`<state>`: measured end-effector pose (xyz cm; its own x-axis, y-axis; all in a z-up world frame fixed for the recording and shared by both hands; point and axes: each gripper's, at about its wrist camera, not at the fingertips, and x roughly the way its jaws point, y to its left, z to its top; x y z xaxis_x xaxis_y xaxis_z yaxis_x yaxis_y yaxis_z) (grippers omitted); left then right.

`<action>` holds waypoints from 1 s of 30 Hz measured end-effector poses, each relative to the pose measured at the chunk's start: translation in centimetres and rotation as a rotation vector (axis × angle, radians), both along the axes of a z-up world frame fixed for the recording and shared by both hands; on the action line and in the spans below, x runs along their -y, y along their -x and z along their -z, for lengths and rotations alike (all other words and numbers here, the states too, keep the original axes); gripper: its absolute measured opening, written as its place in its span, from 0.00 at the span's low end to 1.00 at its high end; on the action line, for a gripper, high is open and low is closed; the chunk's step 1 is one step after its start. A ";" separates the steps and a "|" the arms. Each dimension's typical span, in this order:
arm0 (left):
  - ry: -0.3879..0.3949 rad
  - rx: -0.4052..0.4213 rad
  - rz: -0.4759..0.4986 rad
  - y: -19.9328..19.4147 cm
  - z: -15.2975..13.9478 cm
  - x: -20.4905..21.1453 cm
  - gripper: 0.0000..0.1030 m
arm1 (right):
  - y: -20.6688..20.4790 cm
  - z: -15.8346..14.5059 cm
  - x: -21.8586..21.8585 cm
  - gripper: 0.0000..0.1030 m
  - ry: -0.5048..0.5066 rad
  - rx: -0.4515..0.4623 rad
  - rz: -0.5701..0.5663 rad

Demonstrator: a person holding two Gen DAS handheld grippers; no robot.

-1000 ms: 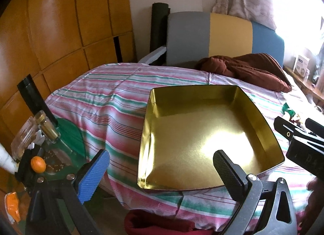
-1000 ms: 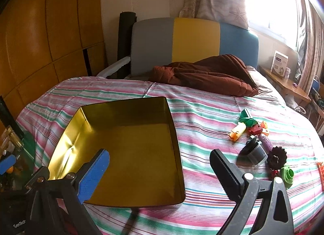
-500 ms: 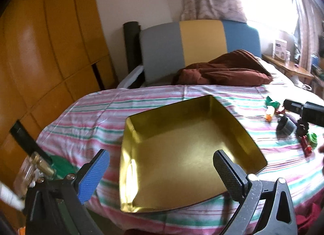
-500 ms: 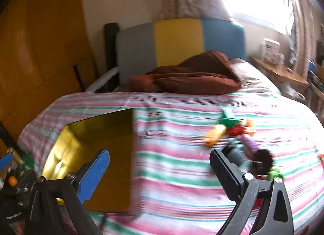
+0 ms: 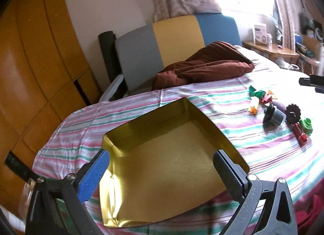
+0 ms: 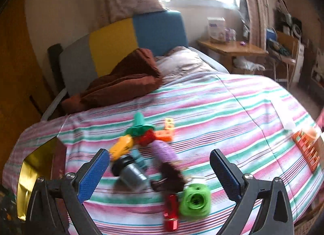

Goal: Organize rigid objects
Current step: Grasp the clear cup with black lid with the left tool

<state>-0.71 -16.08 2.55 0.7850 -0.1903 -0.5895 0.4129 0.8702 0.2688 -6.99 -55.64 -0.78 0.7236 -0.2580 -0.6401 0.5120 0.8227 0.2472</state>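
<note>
- Approach step: right gripper (image 6: 160, 166) spread wide, empty, above toy cluster (image 6: 154, 160) mid-bed (image 6: 232, 103).
- Left gripper (image 5: 162, 171) spread, over gold tray (image 5: 162, 153) near bed's left edge.
- Next: descend, pinch one toy, carry to tray.

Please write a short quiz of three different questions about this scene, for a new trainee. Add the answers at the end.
1. True or false: the gold tray already holds some toys.
2. Multiple choice: the green toy lies closest to
A. the brown blanket
B. the red toy
C. the orange rack
3. Fill in: the jaws of the right gripper and the left gripper are both ____.

Key
1. False: the tray is empty.
2. B: they lie side by side on the striped bedspread.
3. Open, holding nothing.
</note>
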 end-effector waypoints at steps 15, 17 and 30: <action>-0.054 -0.016 0.125 0.6 0.8 6.1 1.00 | 1.0 2.4 4.3 0.98 -0.166 0.009 0.066; -0.059 -0.022 0.140 0.6 1.0 6.9 1.00 | 1.1 2.6 4.5 0.98 -0.187 0.010 0.068; -0.066 -0.169 0.267 -0.7 3.9 13.5 1.00 | 1.4 2.9 5.3 0.98 -0.255 0.029 0.080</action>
<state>0.03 -29.58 -1.31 0.6026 -0.3338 -0.7249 0.6680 0.7080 0.2293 -8.38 -60.94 -3.70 0.7263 -0.1479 -0.6713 0.5625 0.6891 0.4568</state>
